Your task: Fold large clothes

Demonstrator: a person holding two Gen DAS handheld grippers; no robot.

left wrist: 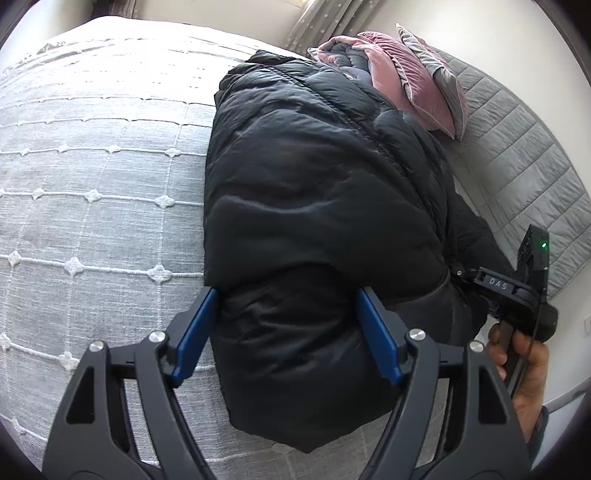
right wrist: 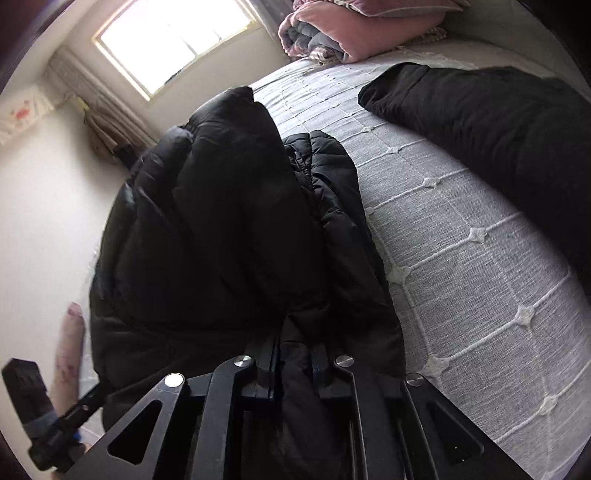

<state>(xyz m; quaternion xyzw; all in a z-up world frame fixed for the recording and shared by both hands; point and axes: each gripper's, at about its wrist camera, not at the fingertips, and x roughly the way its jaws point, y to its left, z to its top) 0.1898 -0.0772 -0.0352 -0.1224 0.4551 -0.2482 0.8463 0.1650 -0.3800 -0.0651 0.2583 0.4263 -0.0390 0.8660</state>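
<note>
A black puffer jacket (left wrist: 314,192) lies bundled on the grey bedspread (left wrist: 92,192). My left gripper (left wrist: 288,325) hovers over its near end, open wide. One blue pad (left wrist: 195,332) sits at the jacket's left edge and the other rests over its bulk; I see no squeeze. In the right wrist view the jacket (right wrist: 221,221) hangs over the bed's side, and my right gripper (right wrist: 295,354) is shut on a fold of its fabric. The right gripper (left wrist: 517,291) also shows at the jacket's right side, held by a hand (left wrist: 528,369).
A second dark garment (right wrist: 498,122) lies further along the bed. Pink and grey pillows (left wrist: 417,77) and a rolled quilt (right wrist: 325,33) lie by the grey padded headboard (left wrist: 524,158). A window (right wrist: 177,40) and curtain stand beyond the bed's edge.
</note>
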